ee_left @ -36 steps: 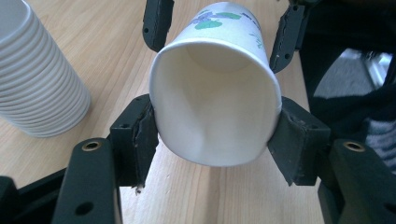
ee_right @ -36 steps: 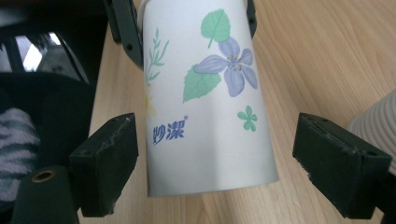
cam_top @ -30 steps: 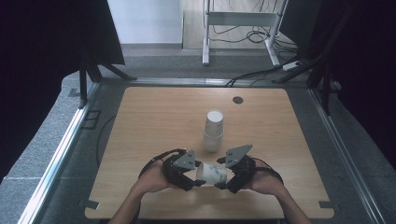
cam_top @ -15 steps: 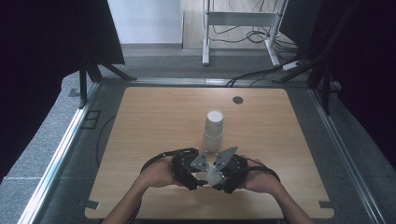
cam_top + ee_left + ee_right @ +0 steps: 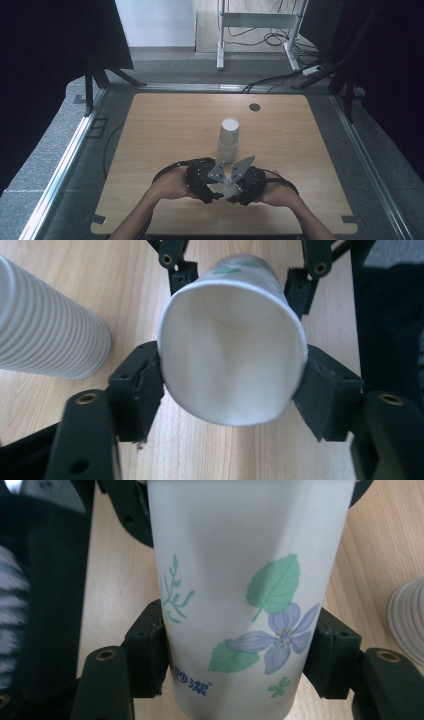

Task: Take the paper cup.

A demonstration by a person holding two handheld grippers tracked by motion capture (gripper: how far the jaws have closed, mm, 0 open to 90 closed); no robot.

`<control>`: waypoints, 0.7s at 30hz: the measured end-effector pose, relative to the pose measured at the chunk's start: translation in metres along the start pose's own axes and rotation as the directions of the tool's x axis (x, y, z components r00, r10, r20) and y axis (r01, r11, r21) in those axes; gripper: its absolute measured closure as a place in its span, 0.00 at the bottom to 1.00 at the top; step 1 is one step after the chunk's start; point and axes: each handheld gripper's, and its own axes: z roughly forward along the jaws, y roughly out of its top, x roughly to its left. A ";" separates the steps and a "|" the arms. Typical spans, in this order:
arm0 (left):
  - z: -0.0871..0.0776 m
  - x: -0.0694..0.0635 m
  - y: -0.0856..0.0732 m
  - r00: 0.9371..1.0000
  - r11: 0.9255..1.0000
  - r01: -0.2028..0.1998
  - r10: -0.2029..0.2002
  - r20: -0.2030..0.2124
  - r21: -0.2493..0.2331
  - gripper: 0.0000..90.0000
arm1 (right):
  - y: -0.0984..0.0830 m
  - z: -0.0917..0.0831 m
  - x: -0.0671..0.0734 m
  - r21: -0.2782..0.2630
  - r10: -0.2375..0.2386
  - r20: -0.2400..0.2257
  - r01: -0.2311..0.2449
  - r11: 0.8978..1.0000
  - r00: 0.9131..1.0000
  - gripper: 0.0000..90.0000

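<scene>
A white paper cup (image 5: 232, 345) printed with green leaves and a blue flower (image 5: 250, 605) lies level between my two grippers over the front of the wooden table (image 5: 165, 125). My left gripper (image 5: 232, 390) has its pads against both sides of the cup's open rim; its jaws have just been opening a little, with the cup still between them. My right gripper (image 5: 240, 650) faces it, shut on the cup's lower body. From above, the left gripper (image 5: 212, 186) and the right gripper (image 5: 242, 186) meet nose to nose and cover most of the cup (image 5: 228, 189).
A tall stack of white ribbed cups (image 5: 229, 136) stands upside down just beyond the grippers, close on the left in the left gripper view (image 5: 45, 330). A small dark round disc (image 5: 255, 106) sits near the table's far edge. Metal rails run along the table's sides.
The two hands have drawn together, so the cup that showed between the grippers is now mostly covered by them. The stack of cups has not moved.
</scene>
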 end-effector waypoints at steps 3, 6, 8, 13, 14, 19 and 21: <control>-0.003 0.002 -0.002 0.999 0.998 0.041 -0.041 0.007 -0.036 0.29 | -0.003 -0.003 -0.001 -0.053 0.029 -0.015 -0.030 0.998 0.999 0.40; -0.005 0.004 -0.004 0.997 0.994 0.082 -0.081 0.017 -0.074 0.21 | -0.006 -0.007 -0.003 -0.099 0.047 -0.016 -0.049 0.994 0.999 0.40; -0.006 0.005 -0.006 0.994 0.989 0.108 -0.106 0.024 -0.100 0.19 | -0.008 -0.009 -0.003 -0.124 0.057 -0.018 -0.059 0.990 0.998 0.40; -0.007 0.010 -0.014 0.981 0.963 0.194 -0.187 0.055 -0.187 0.16 | -0.014 -0.012 -0.003 -0.194 0.078 -0.028 -0.082 0.978 0.997 0.40; -0.007 0.011 -0.016 0.979 0.957 0.204 -0.195 0.062 -0.208 0.16 | -0.015 -0.012 -0.003 -0.208 0.079 -0.024 -0.082 0.975 0.997 0.40; -0.007 0.013 -0.023 0.970 0.926 0.240 -0.220 0.102 -0.291 0.16 | -0.019 -0.011 -0.001 -0.265 0.084 -0.023 -0.087 0.960 0.996 0.40; -0.006 0.012 -0.023 0.970 0.918 0.242 -0.222 0.099 -0.313 0.16 | -0.020 -0.011 -0.001 -0.287 0.087 -0.021 -0.089 0.954 0.996 0.40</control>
